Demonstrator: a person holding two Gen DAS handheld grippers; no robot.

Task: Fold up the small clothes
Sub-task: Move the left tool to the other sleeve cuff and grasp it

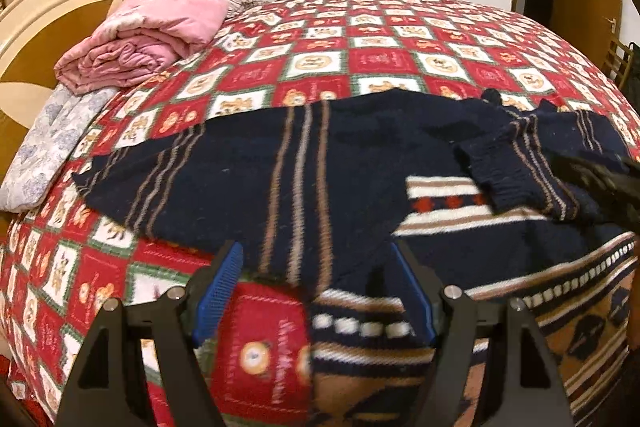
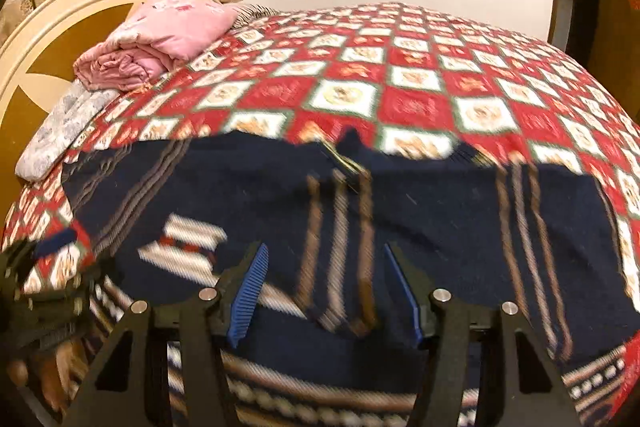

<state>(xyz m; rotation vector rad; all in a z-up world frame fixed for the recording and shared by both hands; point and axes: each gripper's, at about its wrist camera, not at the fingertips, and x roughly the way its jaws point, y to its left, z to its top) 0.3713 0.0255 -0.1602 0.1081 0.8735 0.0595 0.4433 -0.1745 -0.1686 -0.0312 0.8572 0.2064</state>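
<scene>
Now both tools are hanging wide apart and holding nothing — the left gripper (image 1: 316,293) and the right gripper (image 2: 323,293) are hovering just over the near hem of the dark blue sweater (image 1: 288,163). It is lying spread on the red checked bedspread (image 1: 372,39) with one sleeve (image 1: 528,171) already folded in, so I think the folding is only starting — next each tool needs to pinch an edge.

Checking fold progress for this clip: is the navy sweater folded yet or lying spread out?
Partly folded. The navy sweater lies mostly flat on the bedspread, left sleeve stretched out, right sleeve already laid across the body.

Bed (image 1: 400,39), navy sweater (image 1: 248,171), pink quilt (image 1: 148,35) on it
</scene>
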